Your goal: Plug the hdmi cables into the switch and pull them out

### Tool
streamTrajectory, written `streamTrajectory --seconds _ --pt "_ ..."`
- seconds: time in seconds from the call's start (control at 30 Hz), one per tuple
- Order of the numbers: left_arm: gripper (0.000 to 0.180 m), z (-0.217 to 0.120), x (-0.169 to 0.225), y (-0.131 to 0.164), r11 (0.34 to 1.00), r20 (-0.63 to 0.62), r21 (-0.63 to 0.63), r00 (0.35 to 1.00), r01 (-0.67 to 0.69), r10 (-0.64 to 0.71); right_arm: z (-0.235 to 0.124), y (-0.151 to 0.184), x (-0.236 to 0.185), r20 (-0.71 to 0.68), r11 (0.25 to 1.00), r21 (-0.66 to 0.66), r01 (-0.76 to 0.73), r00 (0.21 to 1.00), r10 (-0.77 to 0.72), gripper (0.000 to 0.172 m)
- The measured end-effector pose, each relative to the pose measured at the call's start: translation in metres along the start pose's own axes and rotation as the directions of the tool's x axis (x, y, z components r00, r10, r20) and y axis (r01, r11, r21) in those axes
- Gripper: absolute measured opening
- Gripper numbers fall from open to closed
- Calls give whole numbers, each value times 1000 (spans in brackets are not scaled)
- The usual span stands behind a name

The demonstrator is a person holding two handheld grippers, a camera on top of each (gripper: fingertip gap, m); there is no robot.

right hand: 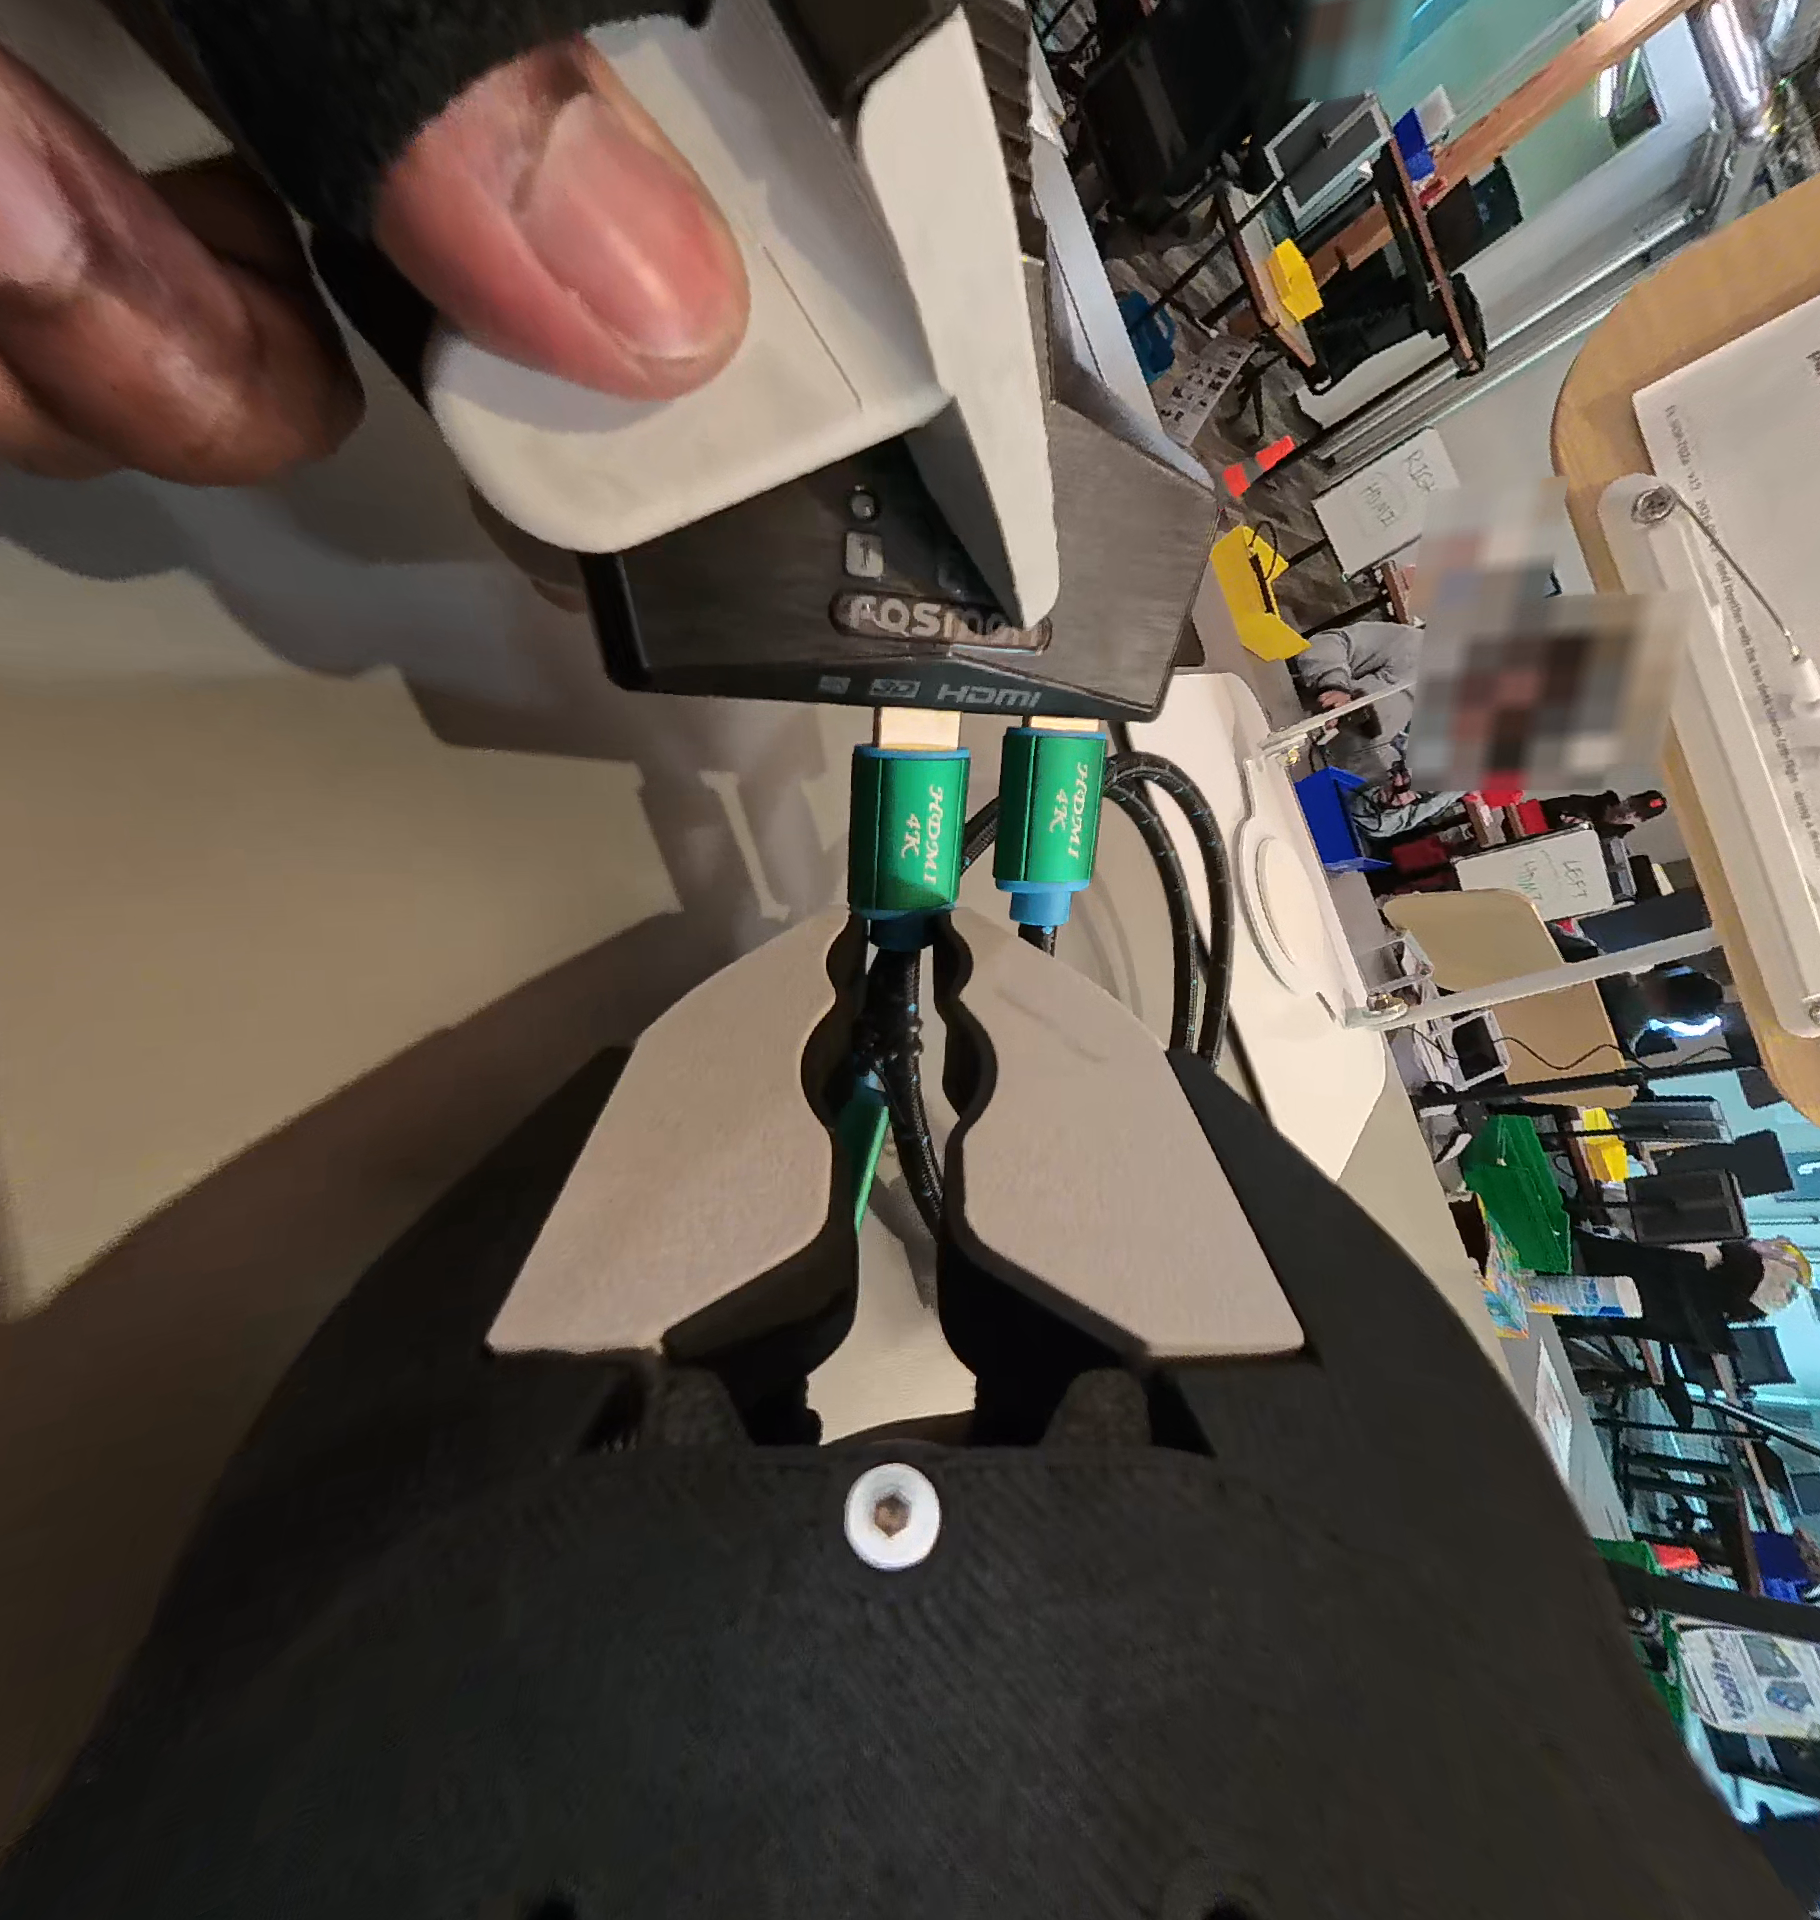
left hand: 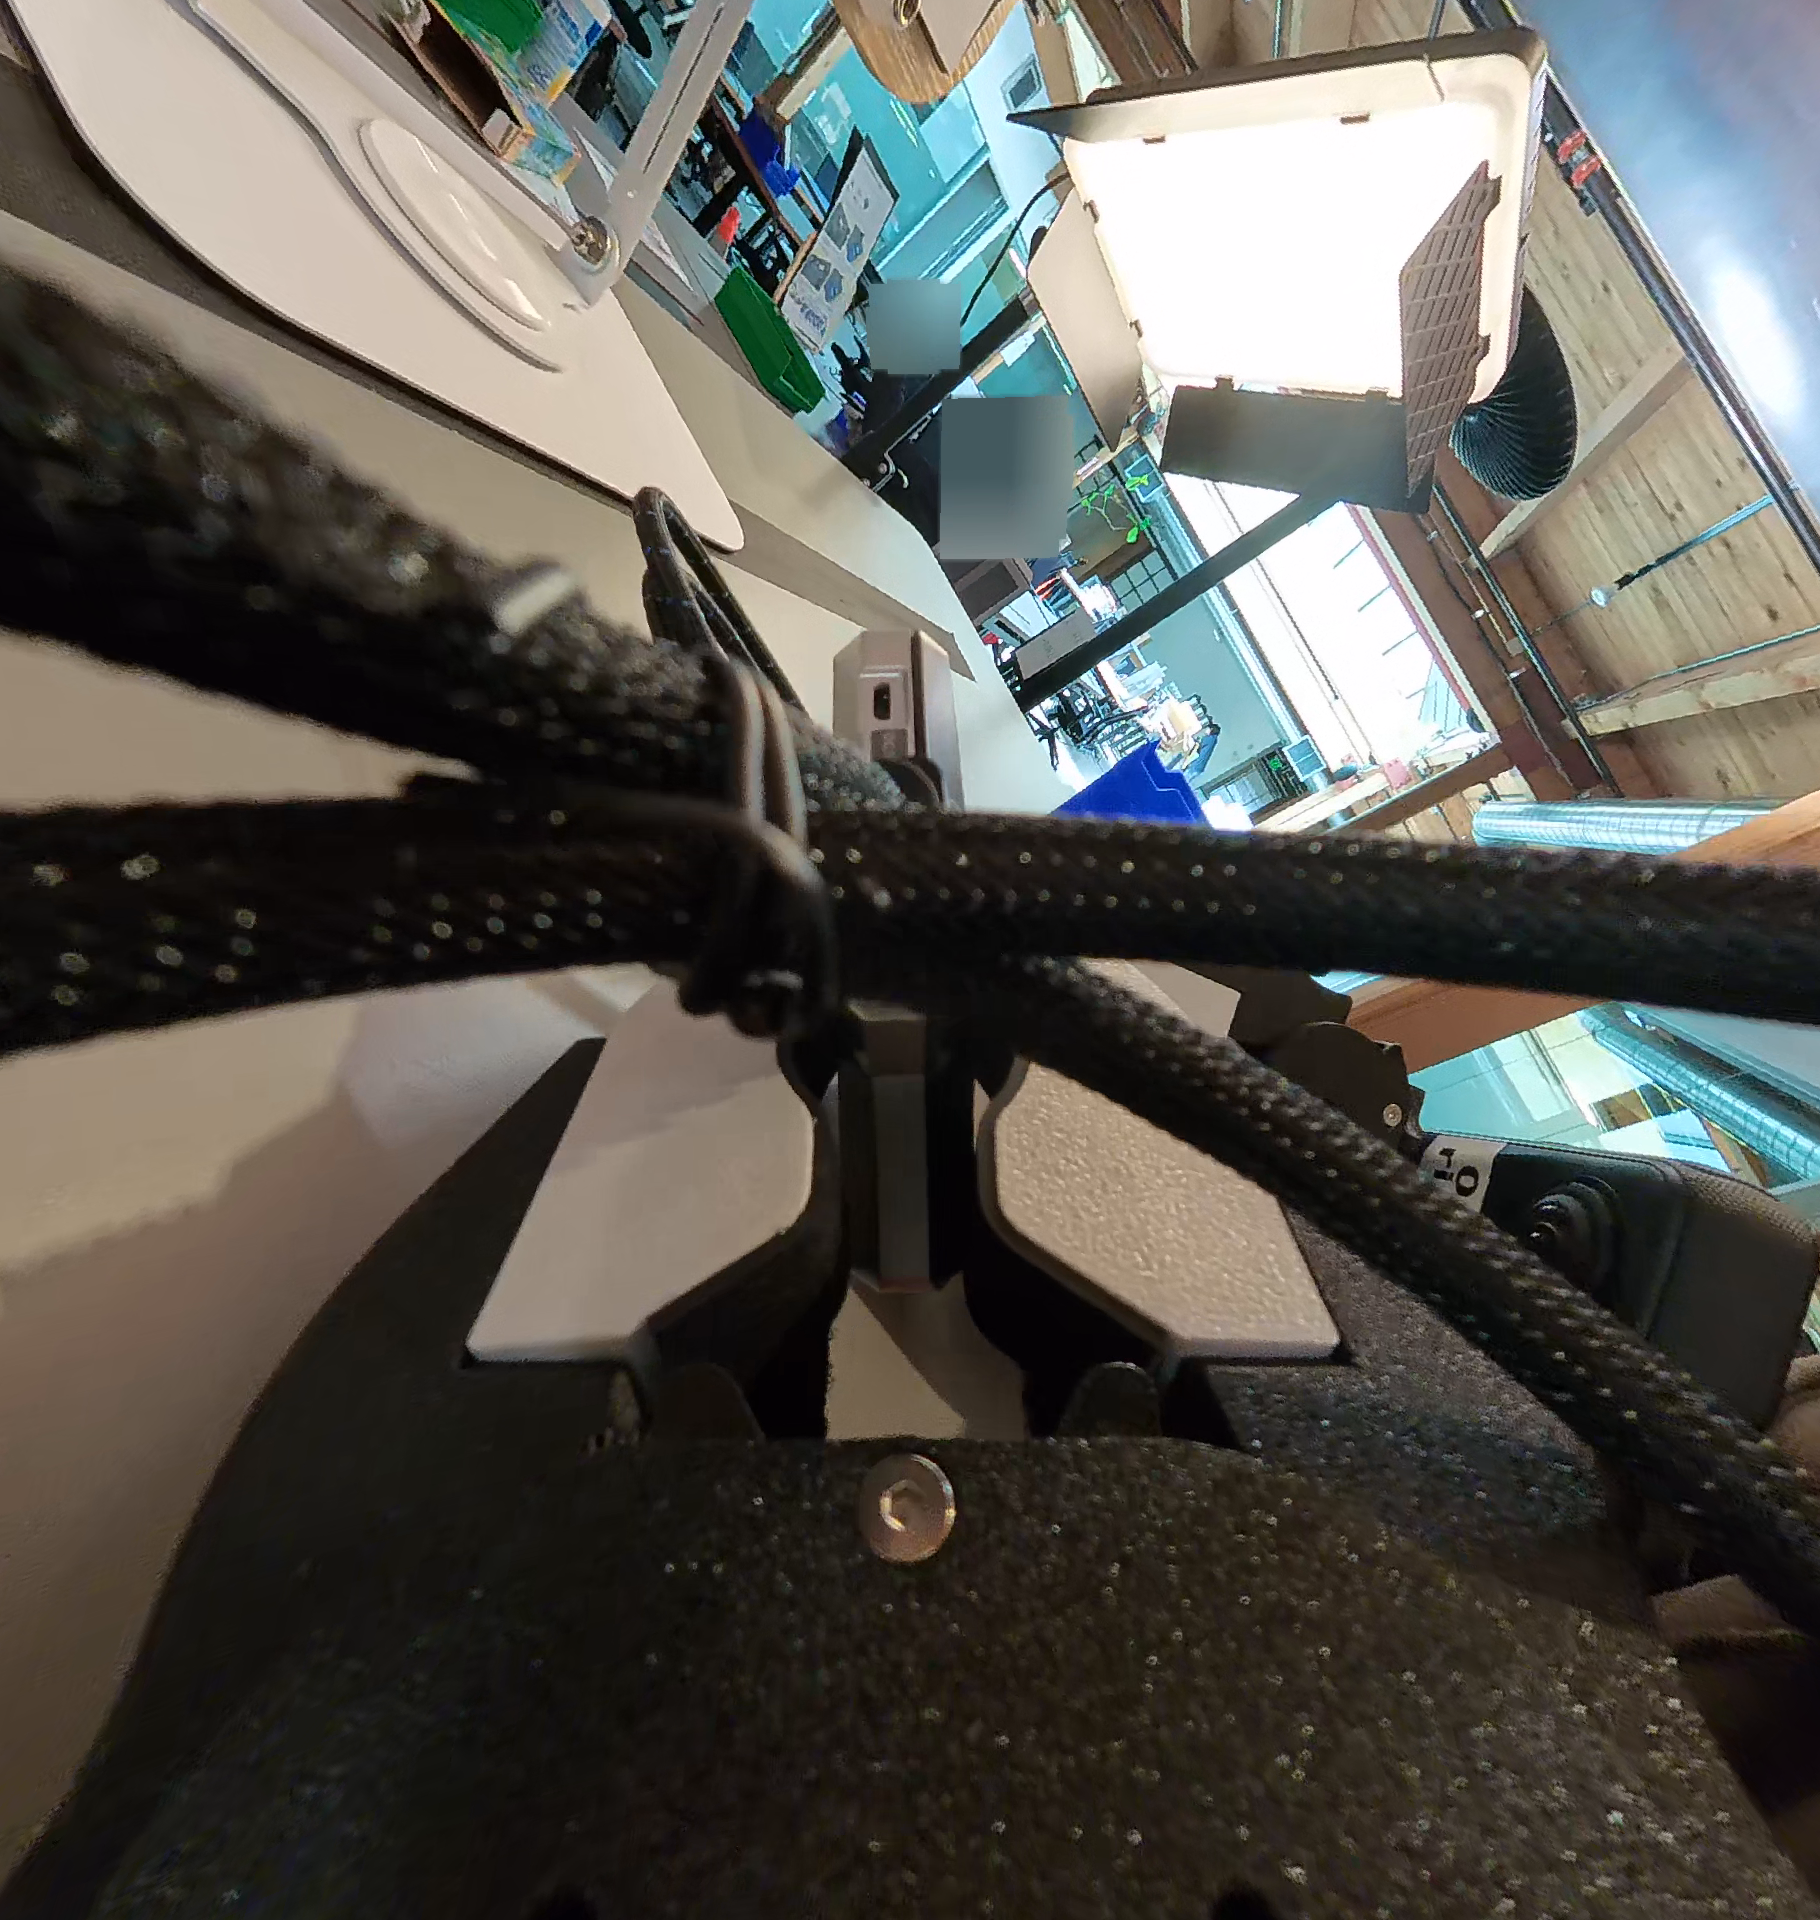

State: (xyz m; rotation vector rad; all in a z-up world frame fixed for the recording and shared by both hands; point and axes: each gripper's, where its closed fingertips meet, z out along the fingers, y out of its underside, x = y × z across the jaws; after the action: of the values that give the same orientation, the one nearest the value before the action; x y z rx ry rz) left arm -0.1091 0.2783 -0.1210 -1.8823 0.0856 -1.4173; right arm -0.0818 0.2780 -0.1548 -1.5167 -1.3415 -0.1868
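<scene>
- Right gripper [right hand: 901, 940]: your pads clamp the blue collar behind a green plug [right hand: 906, 831], part-seated in the black switch box [right hand: 885, 613] at 12 o'clock.
- Second green plug [right hand: 1051, 821]: just beside, at 1 o'clock.
- Left gripper [left hand: 890, 1039]: braided black cables [left hand: 1197, 894] cross its tips; its state cannot be told.
- White table [right hand: 210, 831]: open at 9 o'clock.

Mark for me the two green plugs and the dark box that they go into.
Left green plug [right hand: 908, 840]: right wrist view, middle of its green shell.
Right green plug [right hand: 1049, 821]: right wrist view, middle of its shell.
Dark box [right hand: 781, 613]: right wrist view, brushed face above the plugs.
</scene>
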Motion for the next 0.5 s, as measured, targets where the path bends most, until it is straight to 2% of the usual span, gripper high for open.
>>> streamTrajectory --seconds 0.17,0.3,0.5 --pt "23 -2 4 -3 1000 -26 22 1000 9 -9 -4 -5 3 -29 1000 12 20 999 -20 9" --pt "23 1 2 -1 1000 8 12 1000 -17 17 -1 0 3 -34 1000 -18 19 999 -20 10" --pt "23 -1 7 -15 992 -38 126 999 7 -2 -3 -7 16 -136 999 16 -45 990 47 12"
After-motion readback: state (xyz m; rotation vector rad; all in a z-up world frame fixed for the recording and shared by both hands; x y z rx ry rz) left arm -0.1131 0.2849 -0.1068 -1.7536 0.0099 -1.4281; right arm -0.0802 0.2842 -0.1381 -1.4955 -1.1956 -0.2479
